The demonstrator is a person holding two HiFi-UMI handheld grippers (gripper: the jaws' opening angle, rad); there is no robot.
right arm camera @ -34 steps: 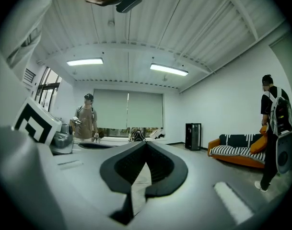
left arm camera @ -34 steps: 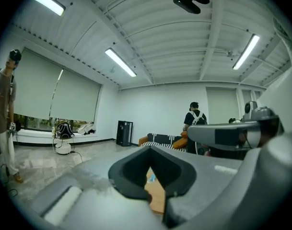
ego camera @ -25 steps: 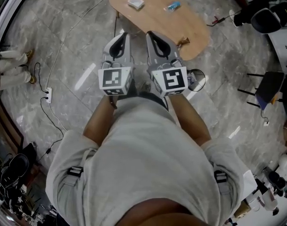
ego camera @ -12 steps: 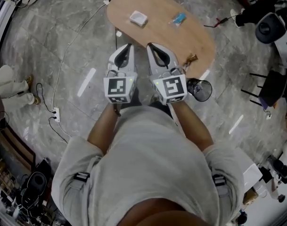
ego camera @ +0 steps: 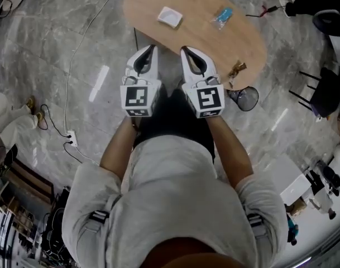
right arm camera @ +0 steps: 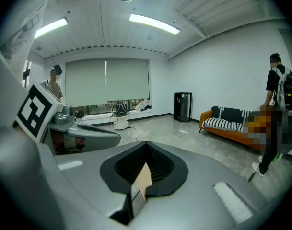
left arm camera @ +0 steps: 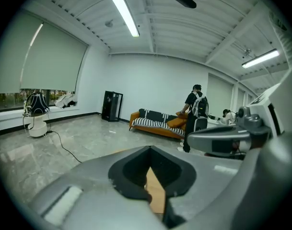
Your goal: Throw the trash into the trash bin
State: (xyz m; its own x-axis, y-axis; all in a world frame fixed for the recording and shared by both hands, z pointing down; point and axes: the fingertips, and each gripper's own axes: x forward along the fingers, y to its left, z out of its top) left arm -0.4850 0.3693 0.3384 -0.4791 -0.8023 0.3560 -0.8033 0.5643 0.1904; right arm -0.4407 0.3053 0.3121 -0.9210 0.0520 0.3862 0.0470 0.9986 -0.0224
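Left gripper (ego camera: 151, 48): jaws together, nothing held; its own view shows only a sliver of wooden table top through the slot behind the tips. It is held level with the right one, just short of the near edge of the oval table (ego camera: 192, 7) and pointing at it. Ahead of it and slightly to its right, well up on the table, lies a white square piece (ego camera: 170, 17), flat; cannot tell whether it is a tissue or a small tray. Right gripper (ego camera: 186, 49): jaws also fully closed and empty, tips at the table's near edge. Ahead and to the right of this one lies a blue wrapper (ego camera: 222, 15), long axis running diagonally, near end lower left and far end upper right. Further right, at the table's near right edge, sits a crumpled brown-gold wrapper (ego camera: 236, 68), close beside the right gripper and well apart from the left. Below that edge, on the floor, stands the black mesh trash bin (ego camera: 245, 98), just to the right of the right gripper's marker cube. Judgement: no trash picked up yet, so either gripper must open before a grab. All three pieces lie forward of the tools. The bin lies right of both, so the right hand is nearer to the brown-gold wrapper and to the bin; the left is better placed for the white piece
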